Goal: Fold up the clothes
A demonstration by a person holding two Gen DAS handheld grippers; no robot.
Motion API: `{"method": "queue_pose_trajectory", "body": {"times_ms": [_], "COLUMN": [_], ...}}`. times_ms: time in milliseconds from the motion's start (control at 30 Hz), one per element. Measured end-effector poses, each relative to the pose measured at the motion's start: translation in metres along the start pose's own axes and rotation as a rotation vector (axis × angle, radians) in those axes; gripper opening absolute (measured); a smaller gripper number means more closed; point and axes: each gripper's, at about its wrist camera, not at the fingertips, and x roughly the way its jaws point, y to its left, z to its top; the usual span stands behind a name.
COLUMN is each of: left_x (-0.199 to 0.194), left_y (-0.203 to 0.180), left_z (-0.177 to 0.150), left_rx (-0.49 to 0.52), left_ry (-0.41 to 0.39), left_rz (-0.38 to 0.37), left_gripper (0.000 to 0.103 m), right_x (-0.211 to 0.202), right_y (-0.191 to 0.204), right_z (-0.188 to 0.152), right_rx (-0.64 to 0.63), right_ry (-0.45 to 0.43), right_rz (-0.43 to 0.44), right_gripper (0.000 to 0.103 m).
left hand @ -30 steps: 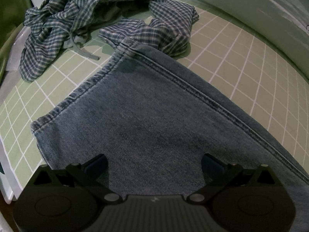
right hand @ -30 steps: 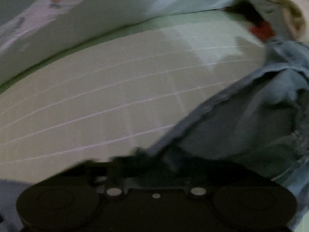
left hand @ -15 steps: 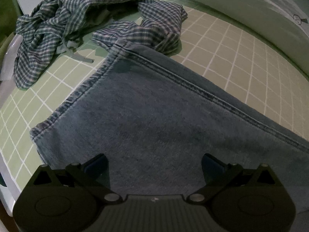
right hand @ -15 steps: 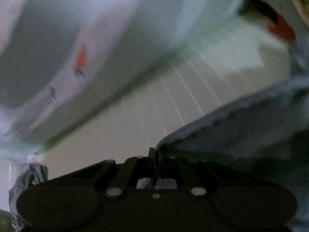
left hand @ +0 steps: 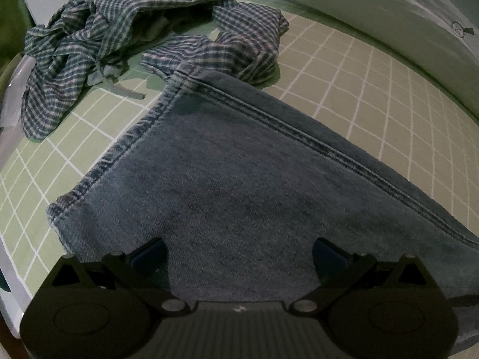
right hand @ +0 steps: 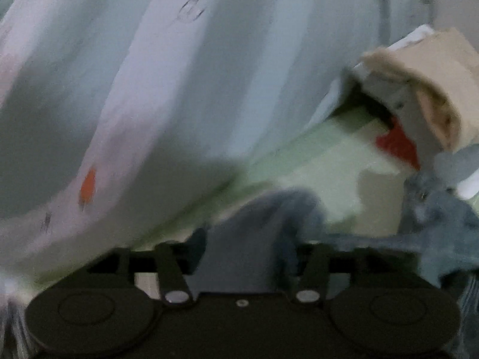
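Blue jeans point(left hand: 239, 185) lie flat on a green gridded mat point(left hand: 374, 83), one leg end with its hem toward the left. My left gripper point(left hand: 239, 254) is open just above the denim and holds nothing. A crumpled plaid shirt point(left hand: 125, 30) lies beyond the hem at the back left. In the blurred right wrist view my right gripper point(right hand: 248, 254) has its jaws parted with a fold of the jeans point(right hand: 269, 224) between them. More denim point(right hand: 443, 224) bunches at the right.
A pale curtain point(right hand: 149, 74) hangs behind the mat and also edges the left wrist view point(left hand: 389, 6). A beige, grey and red pile point(right hand: 419, 98) sits at the right. The mat's near left edge point(left hand: 12, 263) borders a white surface.
My right gripper, shut on the jeans half a second ago, now has its jaws parted, and its view swung up toward the curtain. The left gripper shifted slightly and stays open.
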Motion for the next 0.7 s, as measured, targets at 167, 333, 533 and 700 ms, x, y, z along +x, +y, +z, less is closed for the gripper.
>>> {"method": "queue_pose_trajectory", "body": {"times_ms": [167, 333, 533, 700], "left_x": [0.0, -0.003, -0.023, -0.021], "left_y": [0.0, -0.01, -0.058, -0.13], "left_z": [0.003, 0.012, 0.035, 0.06], "left_rx": [-0.009, 0.005, 0.127, 0.231], "left_ry": [0.014, 0.019, -0.069, -0.081], "left_rz": [0.004, 0.006, -0.035, -0.153], "left_gripper": [0.103, 0.103, 0.103, 0.103], "right_x": [-0.002, 0.003, -0.013, -0.024], "right_y": [0.006, 0.005, -0.011, -0.034], "right_z": [-0.068, -0.122, -0.104, -0.076], "right_rx": [-0.124, -0.214, -0.186, -0.114], "right_ry": [0.176, 0.322, 0.257, 0.138], "right_rz": [0.029, -0.022, -0.002, -0.072], "right_gripper": [0.062, 0.066, 0.082, 0.086]}}
